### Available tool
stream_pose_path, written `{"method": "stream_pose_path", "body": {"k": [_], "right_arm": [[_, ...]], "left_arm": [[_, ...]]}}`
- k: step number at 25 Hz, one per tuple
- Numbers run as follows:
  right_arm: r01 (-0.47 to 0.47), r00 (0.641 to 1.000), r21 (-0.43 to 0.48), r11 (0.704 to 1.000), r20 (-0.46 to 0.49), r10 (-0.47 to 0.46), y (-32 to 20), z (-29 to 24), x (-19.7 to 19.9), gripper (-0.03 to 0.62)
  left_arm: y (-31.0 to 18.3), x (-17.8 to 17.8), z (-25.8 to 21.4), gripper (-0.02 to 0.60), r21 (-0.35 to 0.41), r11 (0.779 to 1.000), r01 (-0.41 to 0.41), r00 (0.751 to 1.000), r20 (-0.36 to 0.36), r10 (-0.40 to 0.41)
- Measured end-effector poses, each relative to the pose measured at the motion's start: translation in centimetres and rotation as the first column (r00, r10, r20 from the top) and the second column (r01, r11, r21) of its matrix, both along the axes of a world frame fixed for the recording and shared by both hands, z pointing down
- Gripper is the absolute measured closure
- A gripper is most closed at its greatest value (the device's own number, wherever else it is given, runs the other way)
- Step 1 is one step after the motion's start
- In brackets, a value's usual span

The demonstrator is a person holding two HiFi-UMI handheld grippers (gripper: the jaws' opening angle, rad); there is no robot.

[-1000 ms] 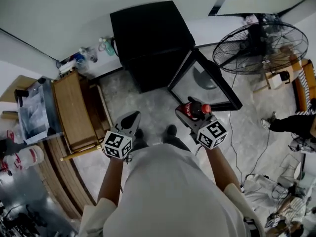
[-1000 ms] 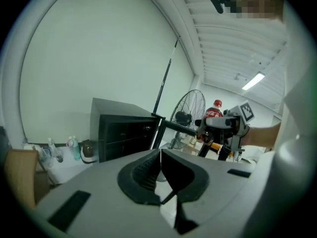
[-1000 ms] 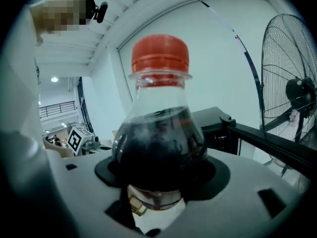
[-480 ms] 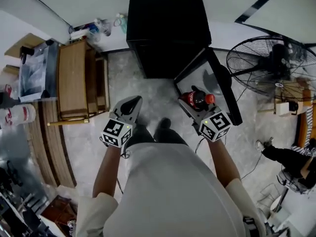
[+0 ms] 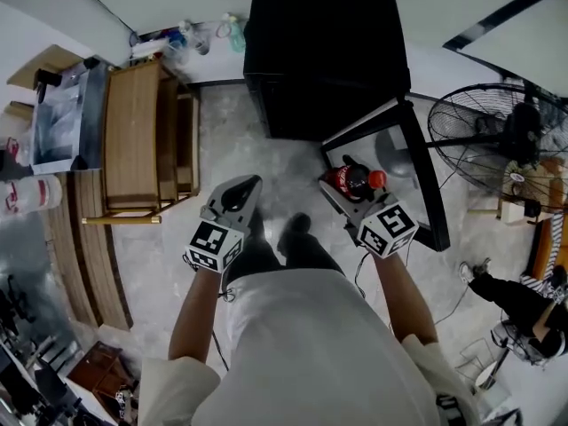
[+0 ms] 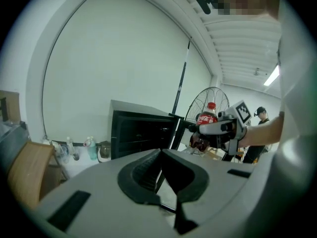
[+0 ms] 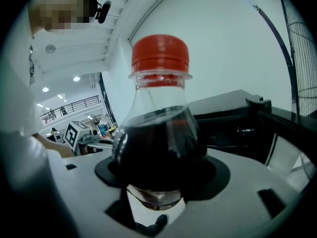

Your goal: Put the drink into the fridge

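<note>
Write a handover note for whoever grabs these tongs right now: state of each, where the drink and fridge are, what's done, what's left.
Right tongs: shut on the drink bottle, which has a red cap and dark liquid and is held upright, off the floor.
Left tongs: shut, empty, held out in front of the person.
Fridge: black, against the wall straight ahead; its door is swung open on the right.
Done: bottle in hand, door open.
Left: bring the bottle into the fridge, set it on a shelf, release. The shelves are too dark to judge from here.
</note>
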State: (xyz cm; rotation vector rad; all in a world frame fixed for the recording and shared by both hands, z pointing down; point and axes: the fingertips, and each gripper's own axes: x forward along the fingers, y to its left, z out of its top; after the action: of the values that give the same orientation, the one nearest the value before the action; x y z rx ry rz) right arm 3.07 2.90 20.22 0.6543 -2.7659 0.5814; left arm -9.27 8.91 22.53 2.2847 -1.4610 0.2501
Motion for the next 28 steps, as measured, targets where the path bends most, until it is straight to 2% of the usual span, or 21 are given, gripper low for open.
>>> {"method": "stream_pose_path", "body": {"k": [3, 10, 18, 26, 28], "right_arm": [[-0.012, 1.0, -0.022, 1.0, 0.022, 0.012, -1.7, 1.7, -1.3, 0.29], [-0.055, 0.998, 0.009, 0.998, 0.004, 0.055, -7.2, 8.6, -3.3, 0.291], [-0.06, 0.998, 0.045, 0.997, -0.009, 0.061, -10.9, 17.7, -4.4, 0.29], [-0.045, 0.999, 0.135, 0.99, 0.0, 0.046, -14.7, 25.6, -5.7, 0.29], [-0.034, 0.999, 0.171, 0.985, 0.007, 0.034, -15.6, 27.0, -6.2, 0.29]], "left_arm": [[-1.8, -1.0, 1.9, 0.572, 0.001, 1.0, -0.013, 1.0, -0.003, 0.013], [-6.8, -3.3, 8.4, 0.572, 0.017, 0.999, -0.03, 1.0, 0.005, 0.03], [-10.6, -2.9, 15.1, 0.572, 0.065, 0.991, -0.116, 0.993, 0.003, 0.116], [-12.7, -1.2, 21.2, 0.572, 0.19, 0.95, -0.248, 0.969, 0.053, 0.242], [-13.2, -0.8, 23.1, 0.572, 0.216, 0.93, -0.298, 0.954, 0.096, 0.284]]}}
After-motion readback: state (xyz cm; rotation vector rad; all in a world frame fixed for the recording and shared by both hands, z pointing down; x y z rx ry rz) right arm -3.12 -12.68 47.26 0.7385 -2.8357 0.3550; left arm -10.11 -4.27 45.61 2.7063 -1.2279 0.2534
